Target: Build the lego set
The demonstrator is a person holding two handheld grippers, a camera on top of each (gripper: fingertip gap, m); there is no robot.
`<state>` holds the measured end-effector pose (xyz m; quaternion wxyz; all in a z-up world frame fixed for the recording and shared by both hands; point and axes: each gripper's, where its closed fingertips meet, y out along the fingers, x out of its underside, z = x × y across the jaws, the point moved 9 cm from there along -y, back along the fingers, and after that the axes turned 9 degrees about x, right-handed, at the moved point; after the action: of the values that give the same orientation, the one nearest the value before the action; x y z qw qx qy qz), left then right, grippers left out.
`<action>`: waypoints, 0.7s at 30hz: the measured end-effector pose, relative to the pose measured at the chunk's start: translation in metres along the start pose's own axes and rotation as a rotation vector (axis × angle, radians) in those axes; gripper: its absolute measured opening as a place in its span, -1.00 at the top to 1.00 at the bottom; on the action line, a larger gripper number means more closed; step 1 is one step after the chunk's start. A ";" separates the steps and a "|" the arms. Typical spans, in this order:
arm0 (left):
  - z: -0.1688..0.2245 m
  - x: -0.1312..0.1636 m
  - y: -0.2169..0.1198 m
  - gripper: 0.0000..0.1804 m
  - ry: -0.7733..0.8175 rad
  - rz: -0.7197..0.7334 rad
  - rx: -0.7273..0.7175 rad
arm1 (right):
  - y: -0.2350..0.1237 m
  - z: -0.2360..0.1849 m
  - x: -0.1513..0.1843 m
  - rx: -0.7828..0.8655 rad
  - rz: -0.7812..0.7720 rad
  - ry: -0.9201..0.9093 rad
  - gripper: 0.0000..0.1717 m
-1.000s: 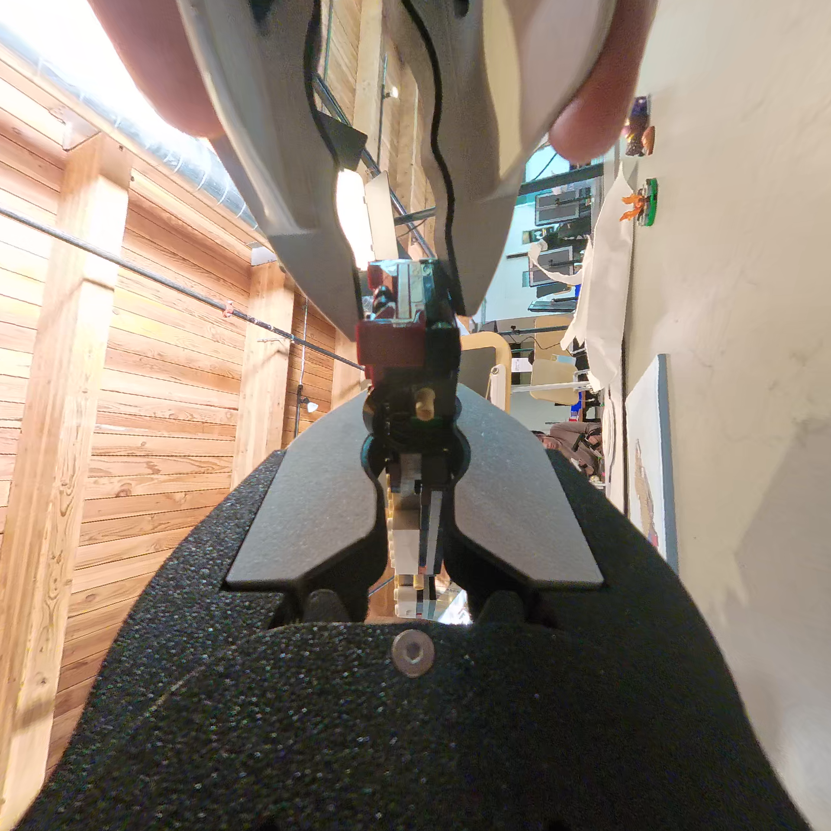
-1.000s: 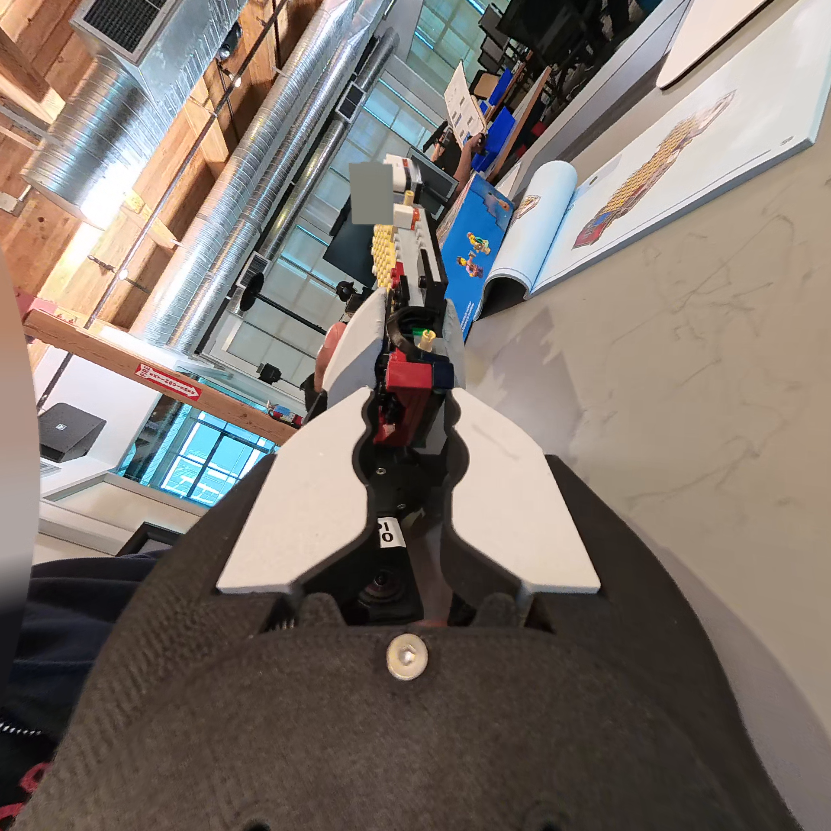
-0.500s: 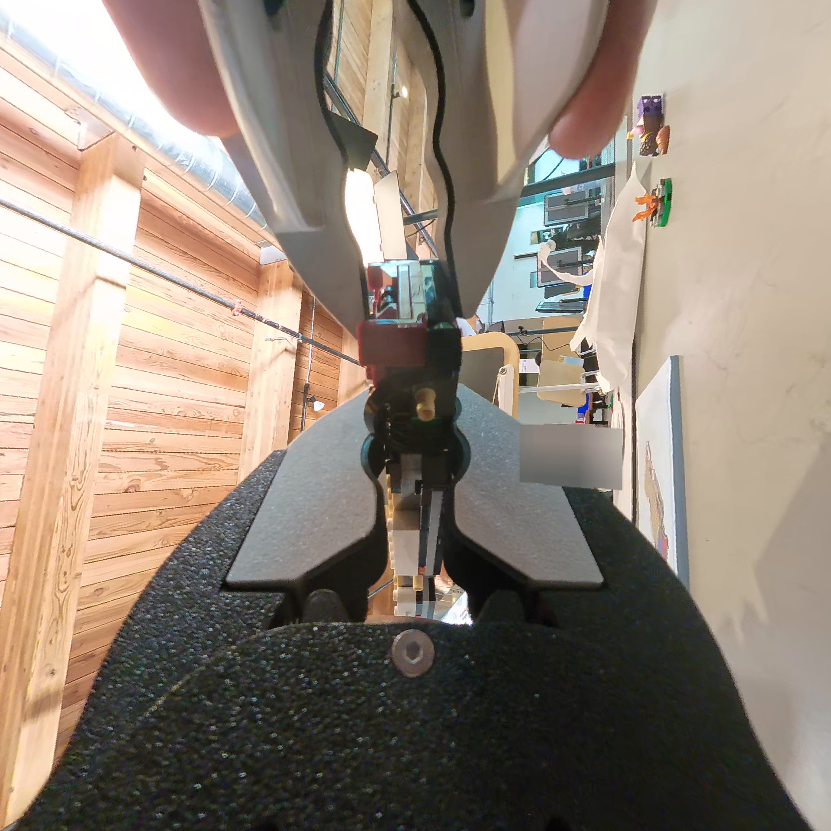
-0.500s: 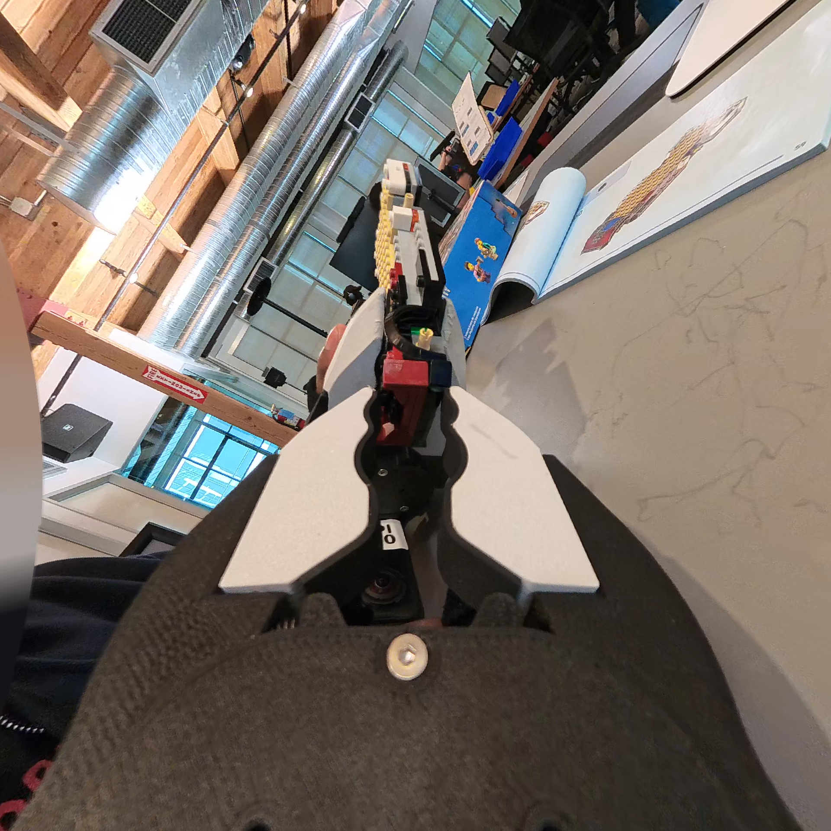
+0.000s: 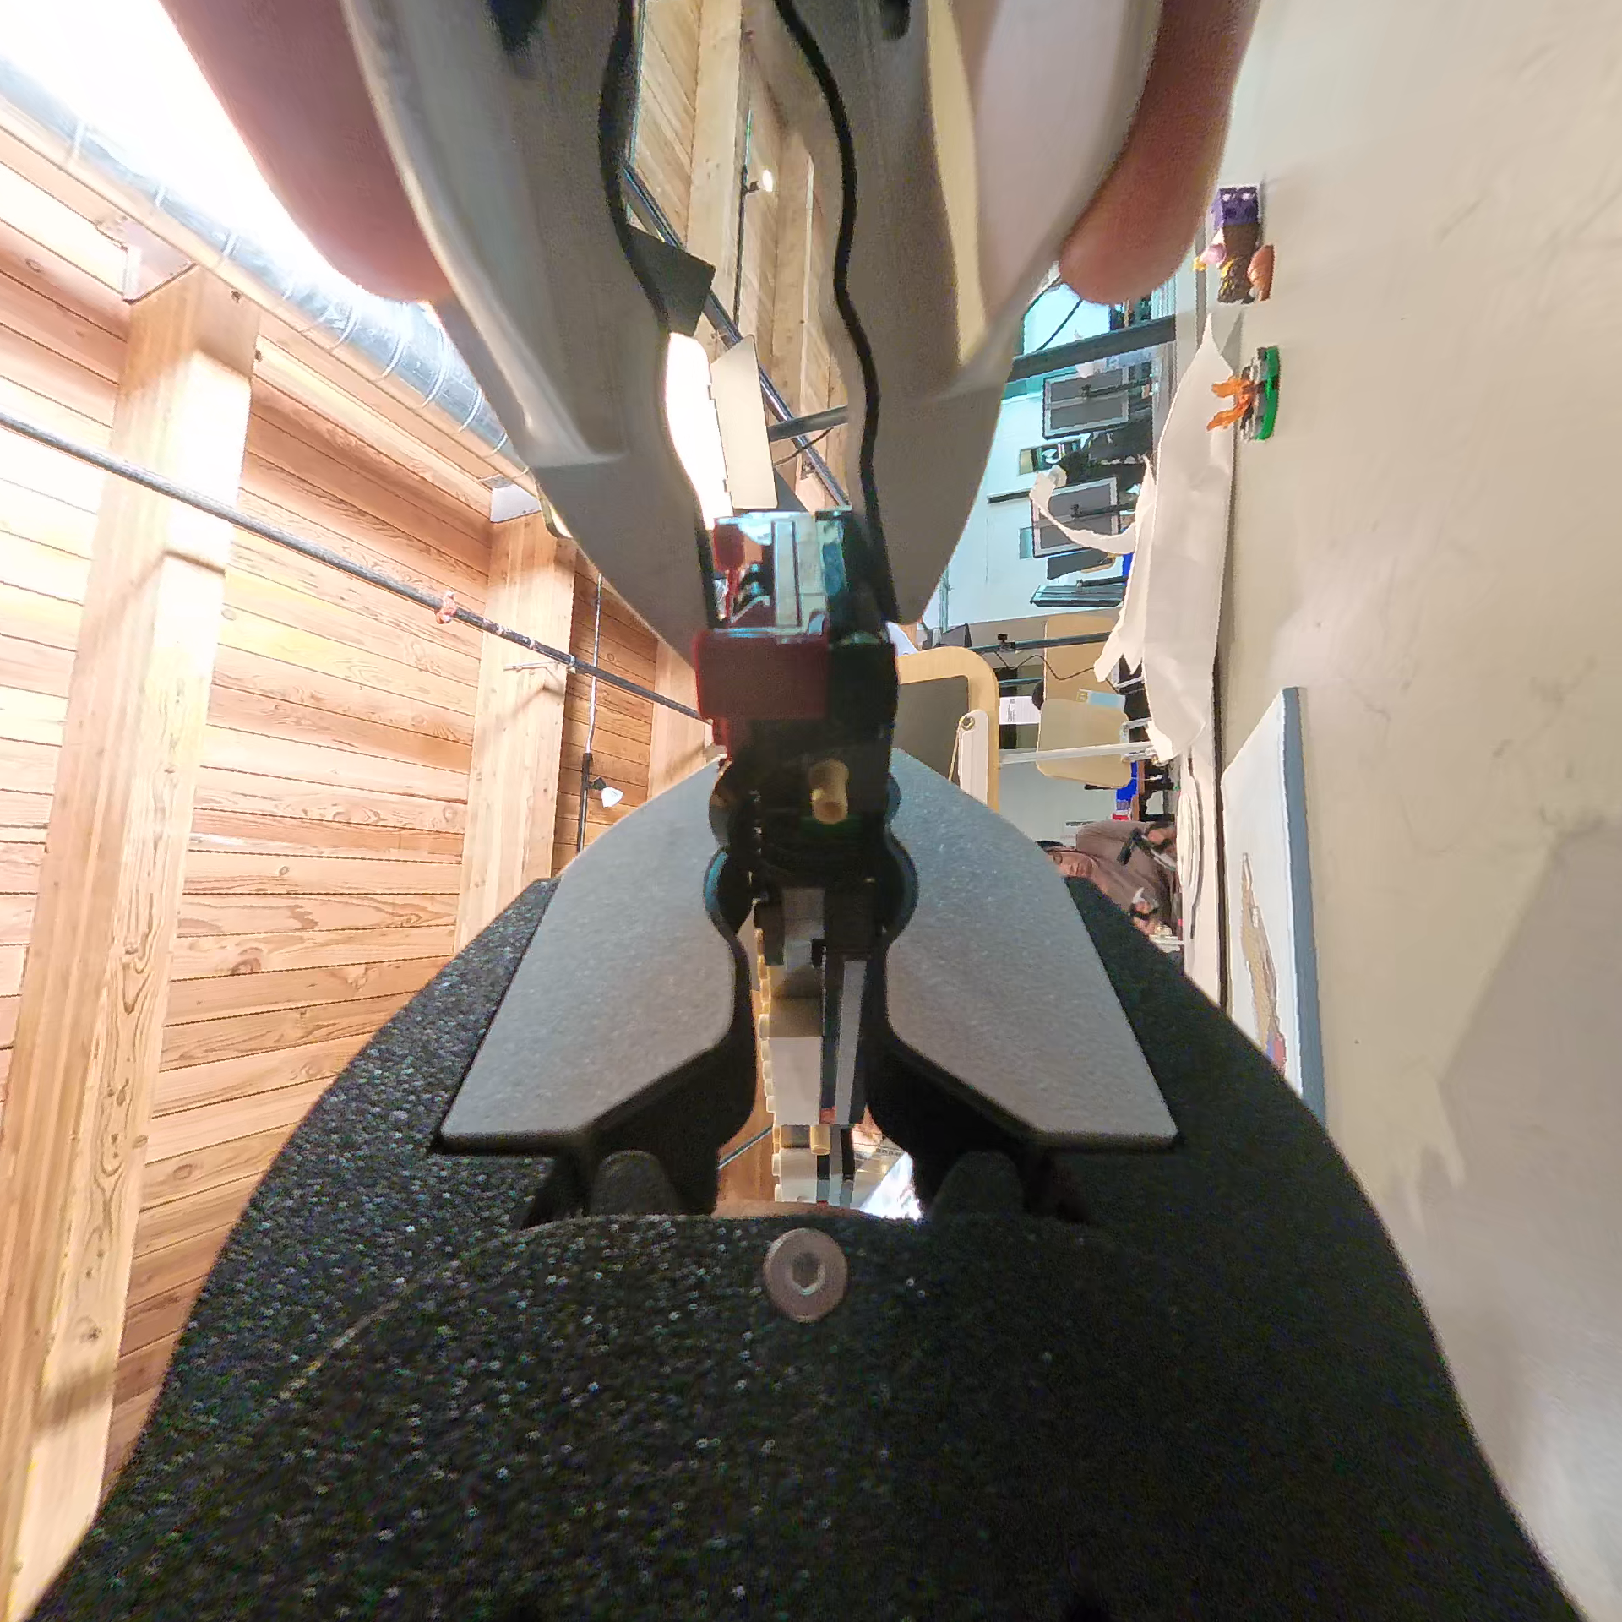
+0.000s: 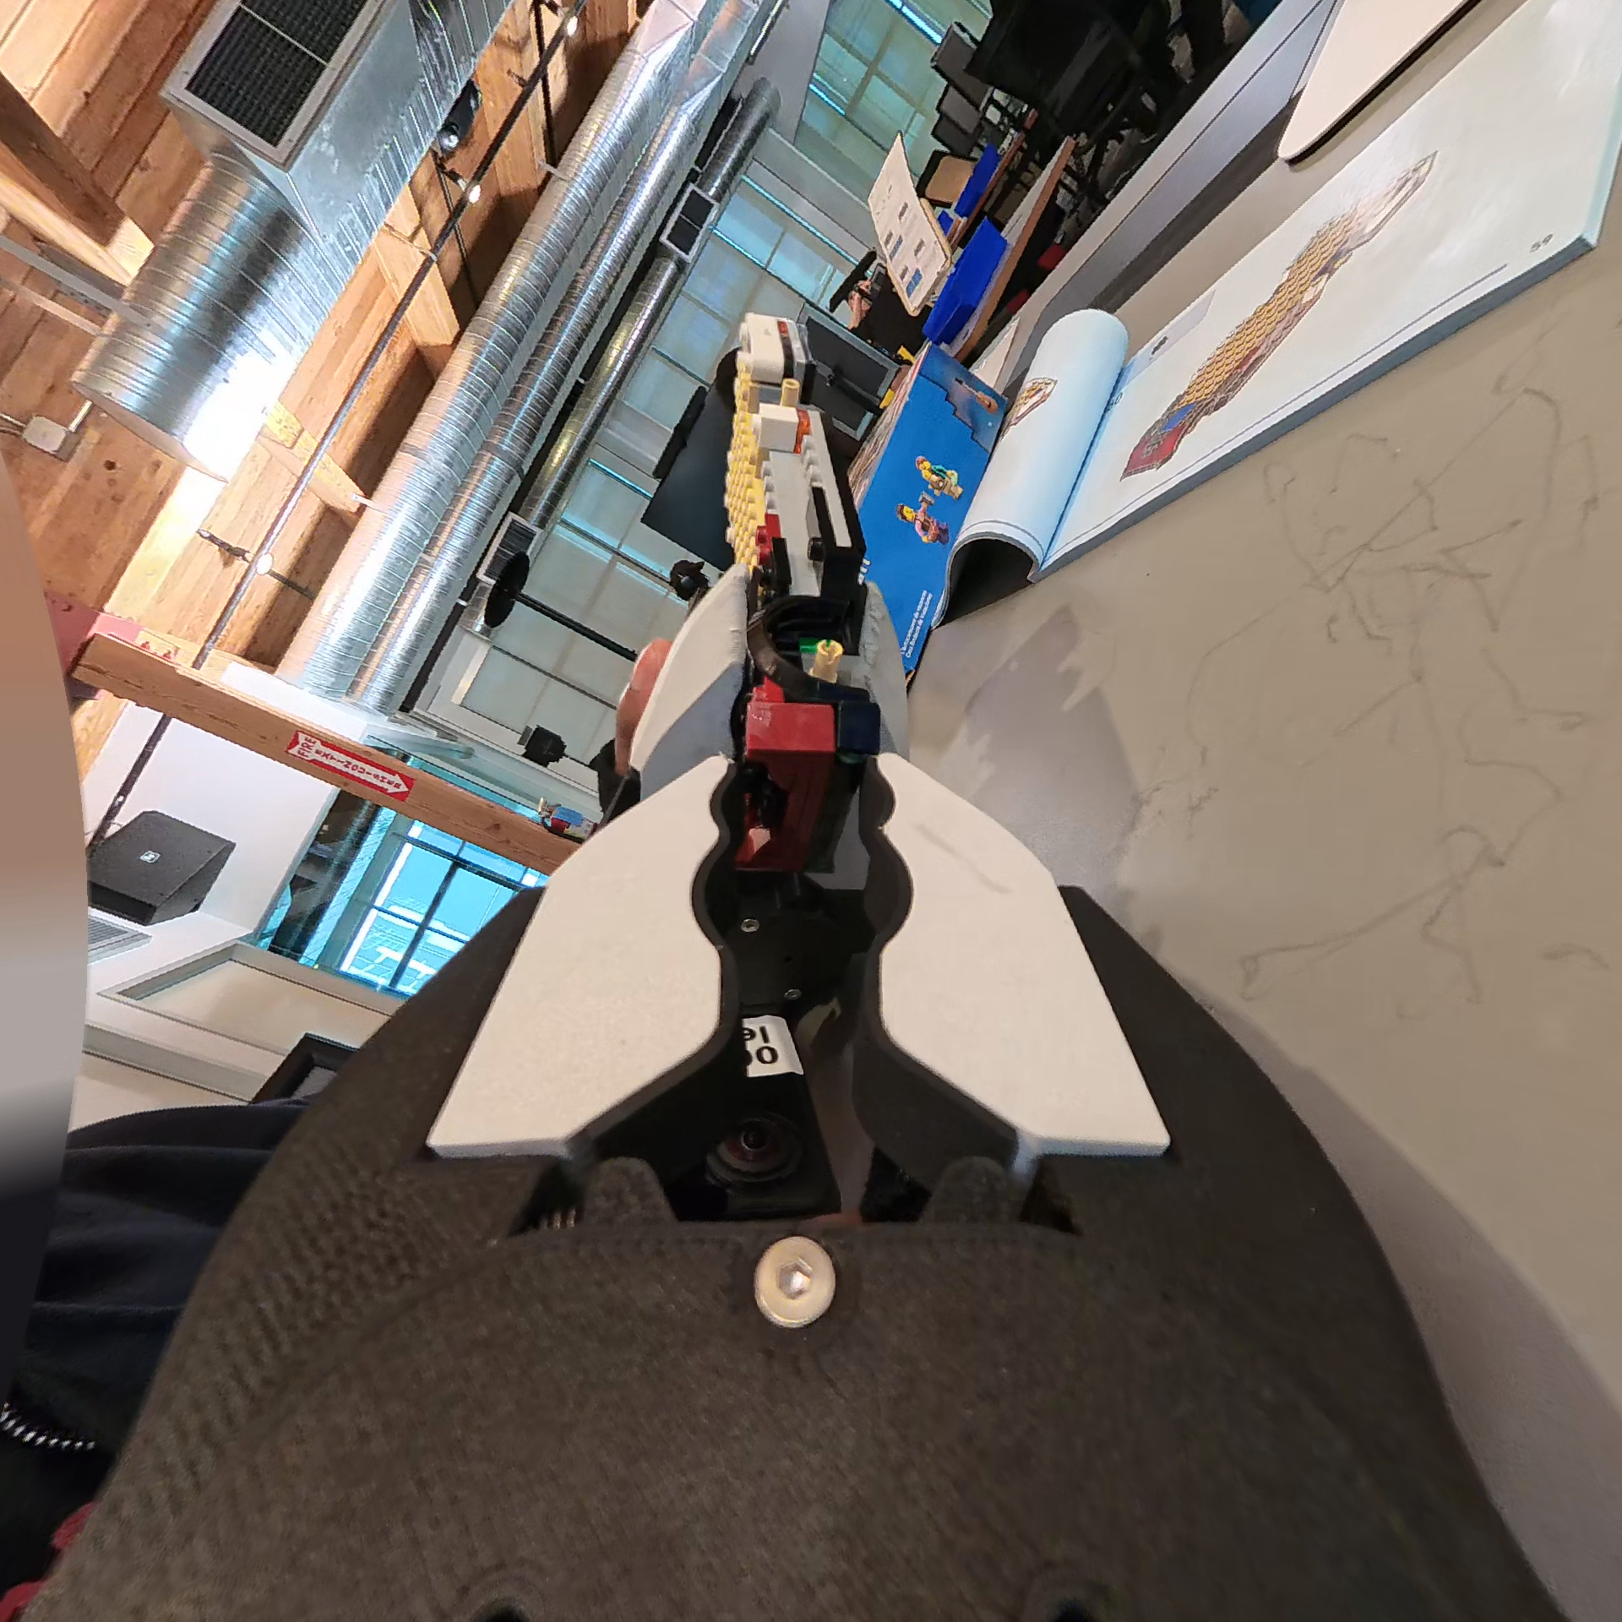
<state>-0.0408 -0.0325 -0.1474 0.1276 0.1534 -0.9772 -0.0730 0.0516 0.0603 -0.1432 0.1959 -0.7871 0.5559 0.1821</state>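
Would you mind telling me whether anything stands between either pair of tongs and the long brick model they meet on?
Nothing visible does. The left tongs and the right tongs both clamp the brick model directly, from opposite ends, above the pale tabletop.

open booklet [image 6: 1316, 351] cut by edge, distant figurines [image 5: 1238, 246] too small

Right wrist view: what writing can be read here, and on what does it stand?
Red-and-white sign on the wooden beam: legible lettering, not transcribed.
White sticker at mid-frame: printed digits, not transcribed.
Blue cardboard box: print too small.
Open booklet page: corner number, blurred.
White placard far back: too small.
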 end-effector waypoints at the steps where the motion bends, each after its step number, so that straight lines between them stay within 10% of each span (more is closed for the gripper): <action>1: 0.000 0.001 0.001 0.74 -0.006 0.002 0.005 | 0.000 0.000 0.000 -0.001 -0.001 0.004 0.71; 10: 0.001 0.011 0.010 0.73 -0.179 -0.009 0.141 | -0.007 0.001 -0.008 0.112 0.036 -0.330 0.44; 21: 0.007 0.020 0.002 0.74 -0.189 0.034 0.226 | -0.014 -0.034 0.012 0.330 0.169 -1.973 0.52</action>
<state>-0.0622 -0.0361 -0.1494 0.0182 0.1426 -0.9893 0.0254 0.0704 0.0378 -0.1185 0.6622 -0.2049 0.2173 0.6872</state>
